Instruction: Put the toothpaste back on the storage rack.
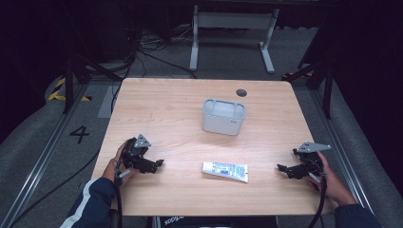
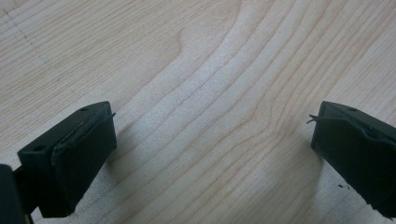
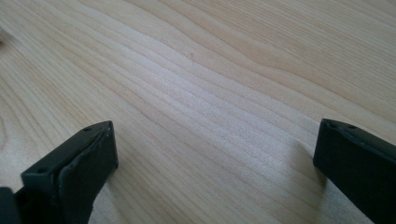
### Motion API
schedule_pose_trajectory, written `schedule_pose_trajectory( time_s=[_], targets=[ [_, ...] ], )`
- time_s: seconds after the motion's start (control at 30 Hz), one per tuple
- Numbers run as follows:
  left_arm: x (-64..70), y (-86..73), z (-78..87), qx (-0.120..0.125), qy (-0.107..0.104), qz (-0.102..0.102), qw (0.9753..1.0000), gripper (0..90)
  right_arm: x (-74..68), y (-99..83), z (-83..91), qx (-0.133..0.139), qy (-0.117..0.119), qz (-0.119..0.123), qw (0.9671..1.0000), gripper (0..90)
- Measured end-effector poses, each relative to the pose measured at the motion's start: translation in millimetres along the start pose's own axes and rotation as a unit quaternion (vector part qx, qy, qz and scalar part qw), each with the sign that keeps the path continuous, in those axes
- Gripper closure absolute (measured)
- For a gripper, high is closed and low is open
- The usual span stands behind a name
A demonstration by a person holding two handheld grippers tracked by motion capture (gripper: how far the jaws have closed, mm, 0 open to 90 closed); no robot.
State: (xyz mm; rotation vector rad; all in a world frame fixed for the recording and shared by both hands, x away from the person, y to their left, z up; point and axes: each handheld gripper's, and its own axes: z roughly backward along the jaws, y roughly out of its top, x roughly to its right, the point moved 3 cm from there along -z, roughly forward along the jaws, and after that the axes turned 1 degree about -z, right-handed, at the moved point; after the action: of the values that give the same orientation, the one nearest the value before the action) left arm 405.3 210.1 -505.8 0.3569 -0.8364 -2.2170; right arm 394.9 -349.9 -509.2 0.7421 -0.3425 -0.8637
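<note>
High view: I am resting both tools low on the pale wooden table [image 1: 157,114], one toward each side edge, with the work lying between them.
Left gripper [image 1: 158,164]: I am holding it near the left edge, tips pointing inward toward the middle; its jaws are spread wide with nothing between them, and the left gripper view is showing bare wood grain across that gap.
Right gripper [image 1: 281,168]: I am holding it near the right edge, tips pointing inward too; its jaws are likewise released and parted over bare wood in the right gripper view.
Why so placed: I judge that I am flanking the tube from both sides so either tool can reach it, jaws ready for a pinch.
White flat toothpaste tube with blue-green print [image 1: 225,171]: it is lying on its side near the front edge, about midway between my grippers, apart from both, with its long axis running roughly along that edge.
Tube's look: soft and flattened, one end looking slightly thicker; the lettering is too small to read.
Grey rounded-rectangular plastic holder with open top [image 1: 223,117]: it is standing upright near the table's centre, well behind the tube, likely where the tube is going.
</note>
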Motion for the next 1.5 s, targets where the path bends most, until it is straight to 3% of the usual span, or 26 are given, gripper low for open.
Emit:
schedule_pose_trajectory(
  time_s=[0.1,0.13,0.27,0.4,0.6,0.67,0.73,0.9,1.07,1.2,1.4,1.5],
  targets=[
    [0.4,-1.1,3.0,-0.012,-0.030,-0.034,0.9989,0.4,0.0,0.0,0.0,0.000,0.000,0.000,1.0000,0.0],
    [0.4,-1.8,2.9,-0.009,-0.031,-0.037,0.9988,0.3,0.0,0.0,0.0,0.000,0.000,0.000,1.0000,0.0],
    [1.4,-2.9,3.6,-0.005,-0.027,-0.033,0.9991,0.4,0.0,0.1,-0.2,0.000,0.001,0.000,1.0000,0.0],
    [-1.9,-3.1,2.9,-0.002,-0.038,-0.047,0.9982,0.1,-0.2,0.1,0.0,0.000,0.000,-0.001,1.0000,0.0],
    [-1.6,-3.5,4.8,-0.010,-0.045,-0.048,0.9978,0.4,0.2,1.2,-1.1,0.000,0.005,0.003,1.0000,0.0],
    [-1.9,-3.0,9.2,-0.018,-0.048,-0.053,0.9973,5.5,0.2,1.8,-1.9,0.000,0.007,0.006,1.0000,0.0],
    [-2.1,-3.5,10.9,-0.011,-0.044,-0.049,0.9978,13.0,0.0,2.2,-2.2,0.000,0.006,0.005,1.0000,0.0],
    [-0.7,-1.5,10.7,-0.014,-0.057,-0.053,0.9969,15.4,-0.1,2.1,-2.2,0.000,0.006,0.005,1.0000,0.0],
    [9.1,9.1,11.8,-0.016,-0.067,-0.082,0.9942,16.3,-0.1,2.2,-2.2,0.000,0.006,0.005,1.0000,0.0],
    [16.3,18.3,12.6,-0.020,-0.064,-0.100,0.9928,16.0,-0.1,2.1,-2.2,0.000,0.006,0.005,1.0000,0.0],
    [31.8,36.1,13.1,-0.020,-0.075,-0.131,0.9883,16.5,-0.1,2.1,-2.2,0.000,0.006,0.005,1.0000,0.0],
    [40.5,48.2,13.2,-0.023,-0.087,-0.150,0.9846,16.3,0.0,2.1,-2.2,0.000,0.006,0.005,1.0000,0.0]
  ],
)
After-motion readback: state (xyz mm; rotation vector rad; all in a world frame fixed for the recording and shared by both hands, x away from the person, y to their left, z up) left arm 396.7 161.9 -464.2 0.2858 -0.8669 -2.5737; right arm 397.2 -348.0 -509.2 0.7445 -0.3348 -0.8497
